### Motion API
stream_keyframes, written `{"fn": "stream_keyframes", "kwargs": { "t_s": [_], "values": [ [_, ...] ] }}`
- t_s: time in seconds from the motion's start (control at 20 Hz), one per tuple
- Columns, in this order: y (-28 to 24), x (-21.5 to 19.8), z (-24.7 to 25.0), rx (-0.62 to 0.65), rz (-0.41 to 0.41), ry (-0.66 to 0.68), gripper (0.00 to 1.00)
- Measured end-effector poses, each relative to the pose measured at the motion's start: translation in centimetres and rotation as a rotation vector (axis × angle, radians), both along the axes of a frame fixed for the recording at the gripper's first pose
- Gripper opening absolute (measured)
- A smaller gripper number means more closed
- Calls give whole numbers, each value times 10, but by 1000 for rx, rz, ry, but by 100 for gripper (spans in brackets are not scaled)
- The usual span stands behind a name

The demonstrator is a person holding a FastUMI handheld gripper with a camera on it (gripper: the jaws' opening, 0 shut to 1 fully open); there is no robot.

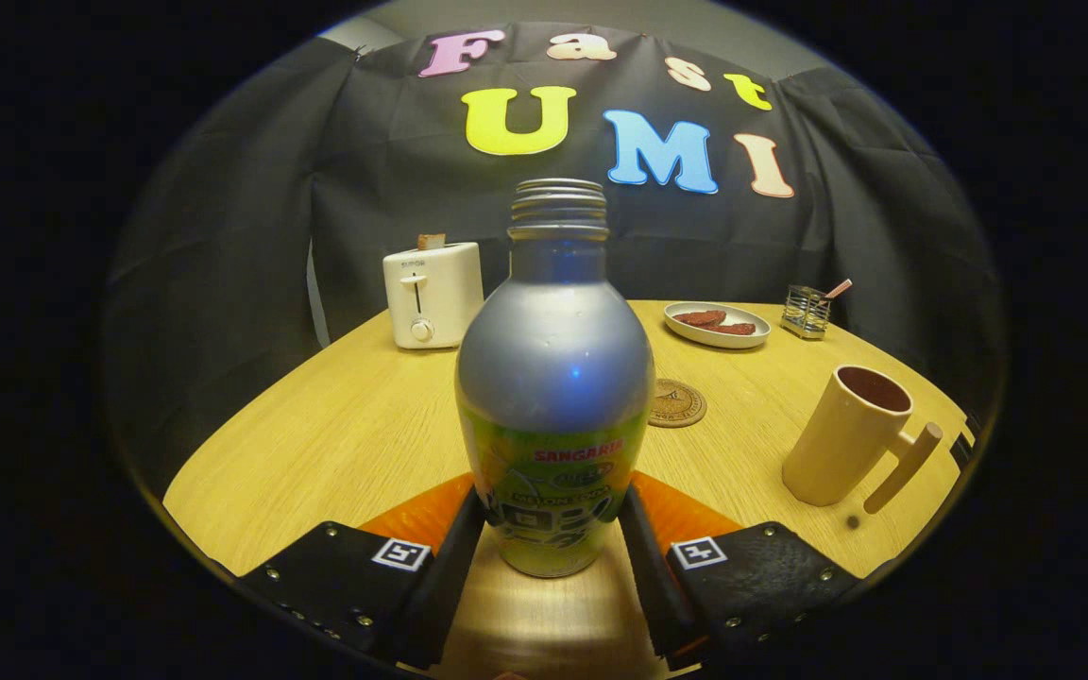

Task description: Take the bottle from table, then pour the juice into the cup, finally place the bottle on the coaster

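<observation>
Silver bottle [553, 397], uncapped, upright on the wooden table [336, 444]; we note our gripper [552, 529] with both fingers pressed to its lower sides. Coaster [677, 403] just behind it; cup [851, 436] off right; toaster [433, 294] and plate [717, 324] beyond.

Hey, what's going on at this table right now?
A handheld claw has its two fingers around the lower part of an uncapped bottle, which stands upright on the wooden table. The fingers look to be touching its sides, though a firm grip can't be confirmed. The cup sits off to the right, and the round coaster lies just beyond the bottle. Further back are a toaster, a plate of food and a small wire holder.
</observation>
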State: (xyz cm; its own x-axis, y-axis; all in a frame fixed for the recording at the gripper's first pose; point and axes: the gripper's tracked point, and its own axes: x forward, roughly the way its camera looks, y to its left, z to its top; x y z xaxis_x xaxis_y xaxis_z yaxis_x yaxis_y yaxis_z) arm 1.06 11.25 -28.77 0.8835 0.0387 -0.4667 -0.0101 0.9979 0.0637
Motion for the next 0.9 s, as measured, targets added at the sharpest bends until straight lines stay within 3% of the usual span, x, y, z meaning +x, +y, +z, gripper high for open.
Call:
{"fn": "stream_keyframes", "kwargs": {
  "t_s": [0.9],
  "values": [
    [-40,10,62,412,-85,-19,78]
  ]
}}
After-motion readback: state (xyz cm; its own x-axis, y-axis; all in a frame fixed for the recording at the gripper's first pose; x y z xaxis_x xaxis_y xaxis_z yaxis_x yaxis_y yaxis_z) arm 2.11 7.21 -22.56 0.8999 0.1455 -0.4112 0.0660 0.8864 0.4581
